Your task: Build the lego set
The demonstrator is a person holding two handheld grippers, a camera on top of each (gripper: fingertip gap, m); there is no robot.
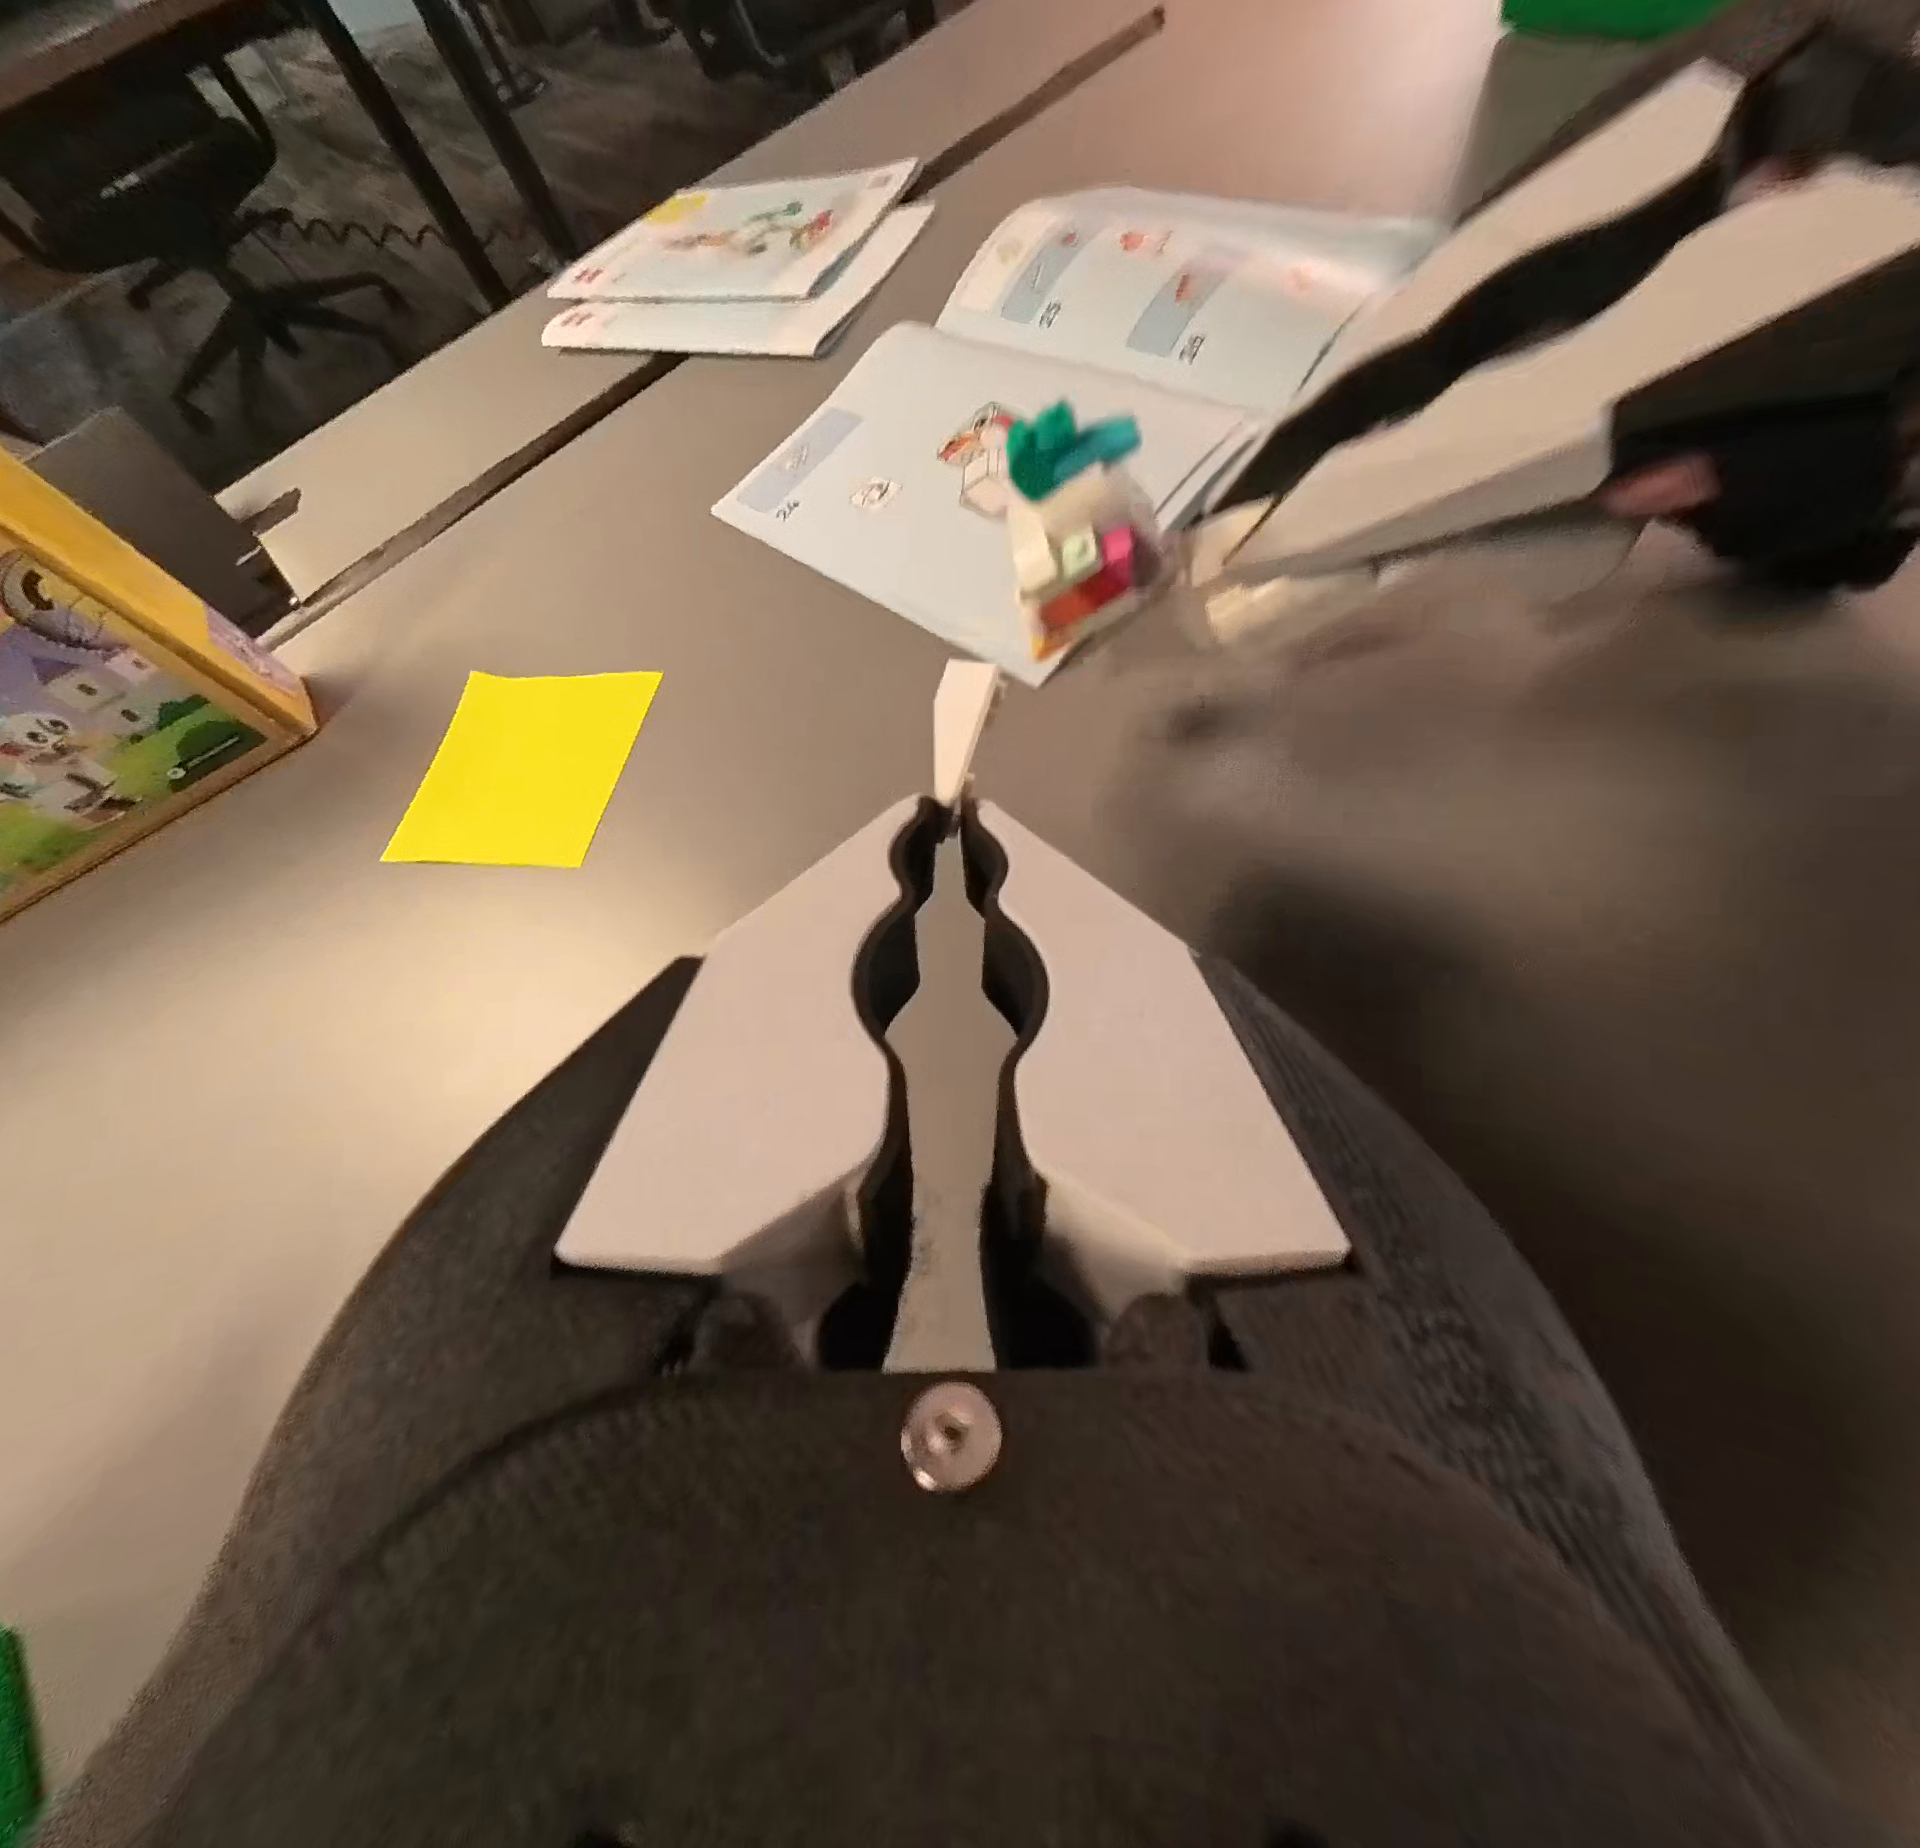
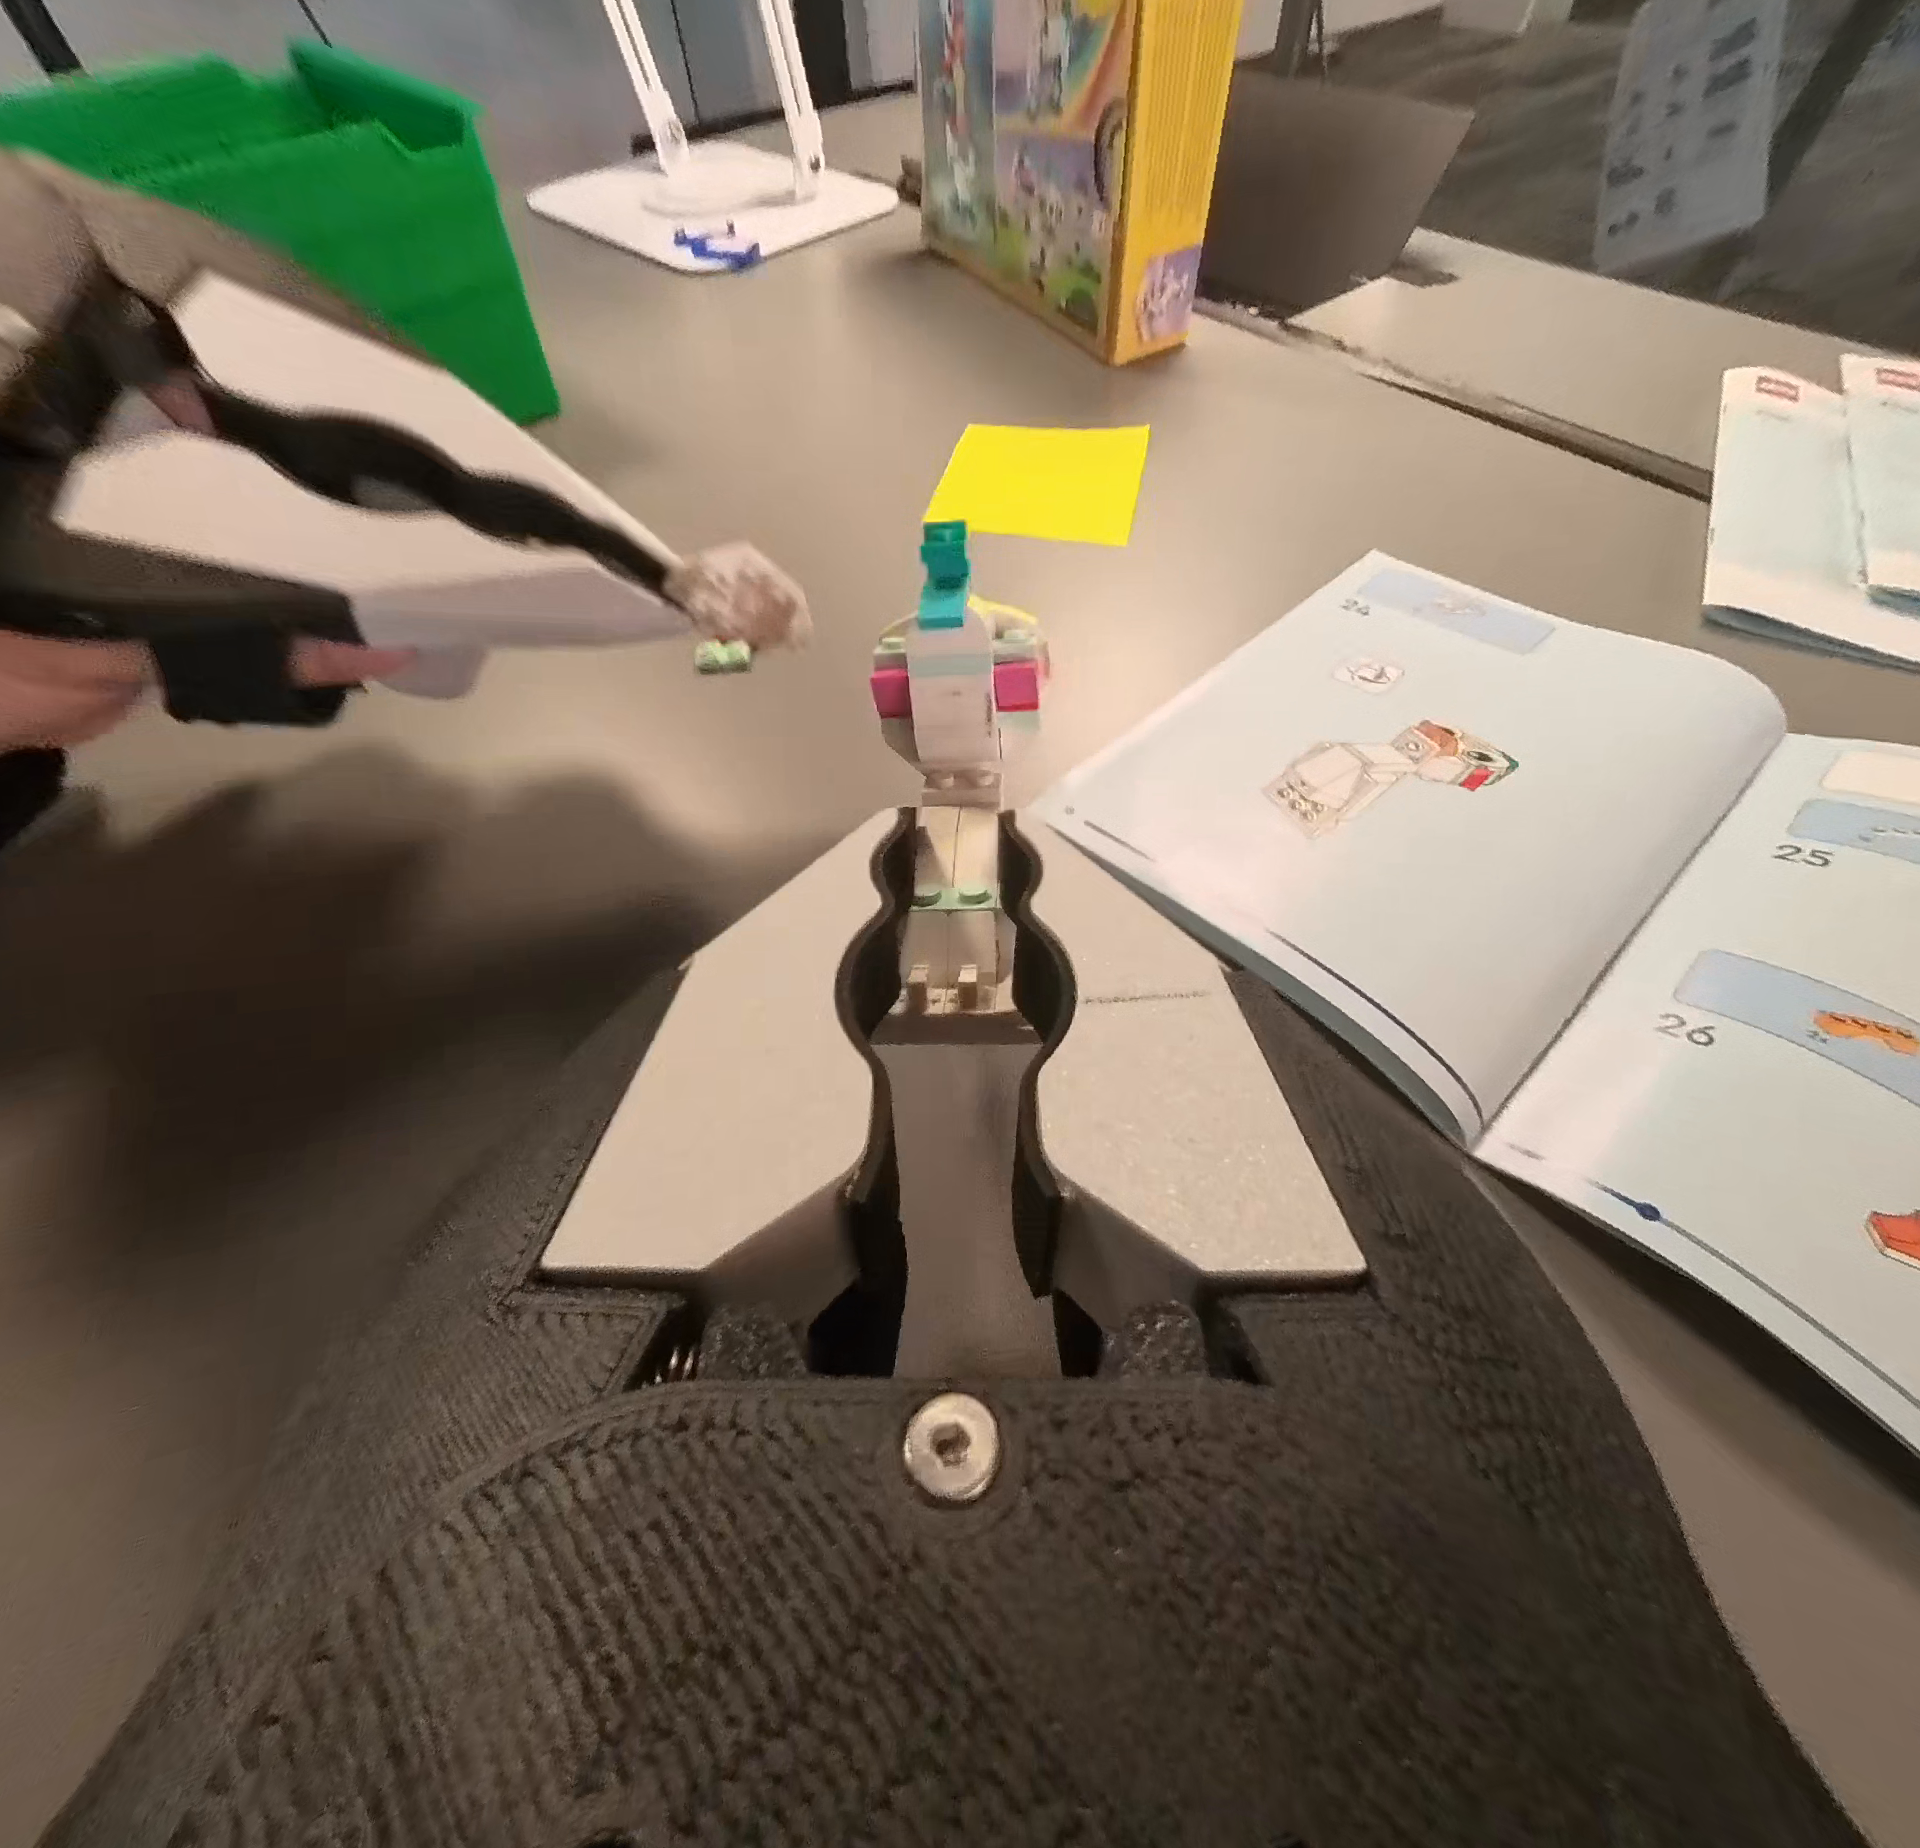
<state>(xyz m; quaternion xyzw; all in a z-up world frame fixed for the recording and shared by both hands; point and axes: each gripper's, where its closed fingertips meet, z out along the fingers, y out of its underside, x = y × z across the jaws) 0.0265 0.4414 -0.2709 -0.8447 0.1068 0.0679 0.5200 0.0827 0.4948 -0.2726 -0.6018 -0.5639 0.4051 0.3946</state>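
Observation:
My right gripper (image 2: 956, 827) is shut on the lower part of a small white lego model (image 2: 956, 697) with pink side bricks and a teal top, and holds it upright above the table. In the left wrist view the model (image 1: 1081, 541) hangs from the right gripper (image 1: 1205, 546) at upper right. My left gripper (image 1: 956, 811) is shut on a small white piece (image 1: 966, 723) that sticks out past its tips. In the right wrist view the left gripper (image 2: 681, 593) sits just left of the model and apart from it. A tiny light-green piece (image 2: 724, 658) shows below its blurred white piece (image 2: 743, 593).
An open instruction booklet (image 2: 1455, 811) lies right of the model. A yellow paper sheet (image 1: 525, 770) lies on the grey table (image 1: 260, 1019). The yellow lego box (image 2: 1081, 136), a green bin (image 2: 312, 209), a white stand (image 2: 717, 188) and closed booklets (image 1: 727, 260) stand farther off. The tips of one gripper are about 9 cm away from the tips of the other.

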